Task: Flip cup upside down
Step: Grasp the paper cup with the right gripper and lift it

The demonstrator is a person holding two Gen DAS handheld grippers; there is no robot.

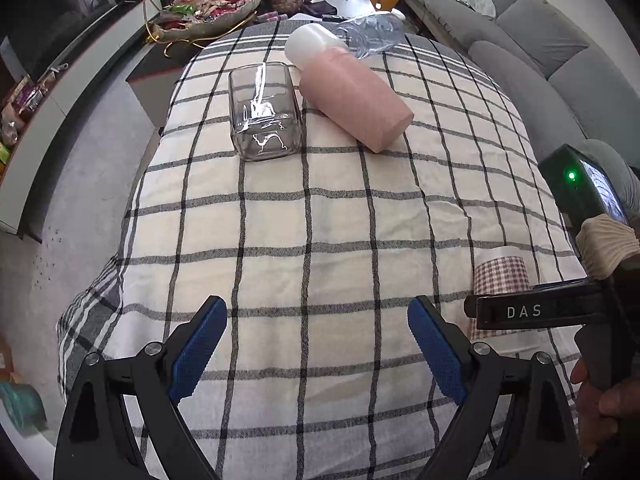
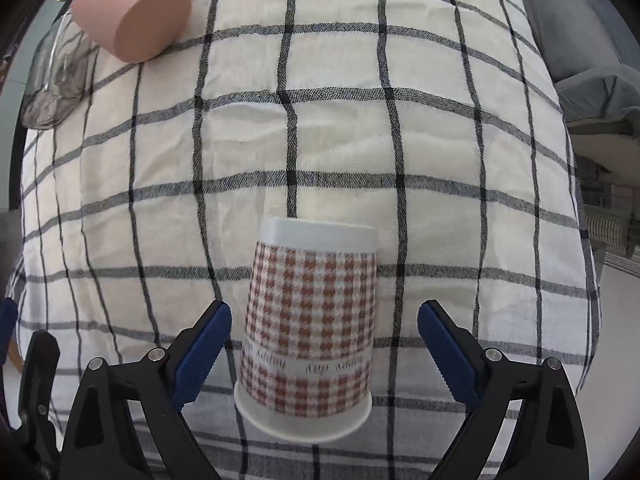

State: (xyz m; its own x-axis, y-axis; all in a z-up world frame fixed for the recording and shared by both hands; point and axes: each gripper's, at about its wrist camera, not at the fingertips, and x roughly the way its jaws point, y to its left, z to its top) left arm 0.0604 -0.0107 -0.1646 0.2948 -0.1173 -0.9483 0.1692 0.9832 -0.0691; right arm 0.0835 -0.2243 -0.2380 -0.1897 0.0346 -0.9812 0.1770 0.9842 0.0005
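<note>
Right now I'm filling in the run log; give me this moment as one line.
paper cup: rim down on checked cloth | right gripper: open, straddling cup, no contact | left gripper: open, empty

Left claw [image 1: 317, 344], right claw [image 2: 325, 346] agape

Left tongs [image 1: 316, 344] gape above the checked cloth [image 1: 312, 216]; right tongs [image 1: 480, 312] flank the houndstooth cup [image 1: 500, 272].

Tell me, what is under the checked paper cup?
The paper cup stands rim-down on the plaid tablecloth, between the open right gripper fingers. What is inside the cup is covered.
</note>
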